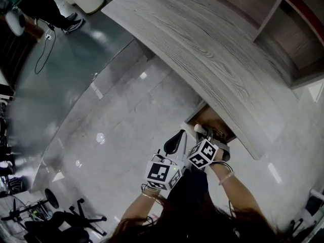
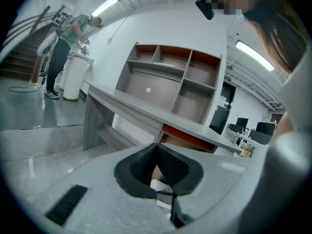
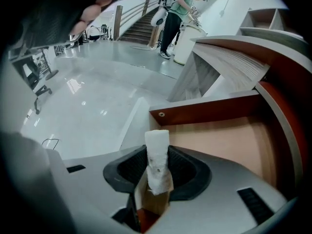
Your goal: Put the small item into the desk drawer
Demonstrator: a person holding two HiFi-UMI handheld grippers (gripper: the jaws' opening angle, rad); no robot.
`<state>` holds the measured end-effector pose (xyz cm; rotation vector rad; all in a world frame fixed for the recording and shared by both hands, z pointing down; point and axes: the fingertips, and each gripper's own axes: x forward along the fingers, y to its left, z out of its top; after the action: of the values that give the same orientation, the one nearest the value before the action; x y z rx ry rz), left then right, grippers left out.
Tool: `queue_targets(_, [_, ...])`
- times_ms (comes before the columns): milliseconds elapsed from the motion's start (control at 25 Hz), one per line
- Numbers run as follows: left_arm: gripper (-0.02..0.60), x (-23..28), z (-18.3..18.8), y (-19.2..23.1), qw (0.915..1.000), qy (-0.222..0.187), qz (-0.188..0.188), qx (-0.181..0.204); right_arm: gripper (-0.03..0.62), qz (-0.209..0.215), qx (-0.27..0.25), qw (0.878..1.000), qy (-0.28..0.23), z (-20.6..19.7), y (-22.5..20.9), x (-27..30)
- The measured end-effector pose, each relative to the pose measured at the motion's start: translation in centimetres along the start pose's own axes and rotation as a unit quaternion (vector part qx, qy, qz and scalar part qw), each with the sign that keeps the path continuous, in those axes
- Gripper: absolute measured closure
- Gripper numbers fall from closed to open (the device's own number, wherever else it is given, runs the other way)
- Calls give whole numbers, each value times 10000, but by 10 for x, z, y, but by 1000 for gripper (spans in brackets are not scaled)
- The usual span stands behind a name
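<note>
Item (image 3: 157,162): white, rough-surfaced stick, upright, clamped between the jaws of the right gripper (image 3: 157,152), top end protruding past them. Drawer (image 3: 229,140): open, red-brown walls, tan floor, directly beyond the jaws.

drawer (image 1: 215,121) mostly hidden under desk top (image 1: 212,59); white item (image 3: 157,160) lower end hidden between jaws

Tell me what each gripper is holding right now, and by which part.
The right gripper clamps a small white block by its lower half, with the top end sticking out. The left gripper is shut and holds nothing.
</note>
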<state>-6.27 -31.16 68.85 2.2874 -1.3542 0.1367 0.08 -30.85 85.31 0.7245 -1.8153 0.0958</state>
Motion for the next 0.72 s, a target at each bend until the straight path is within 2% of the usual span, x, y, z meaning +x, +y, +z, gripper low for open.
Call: queue_targets(720, [566, 1, -4, 15, 9999, -4, 83, -67, 471, -84, 277, 9994, 214, -2, -9, 17])
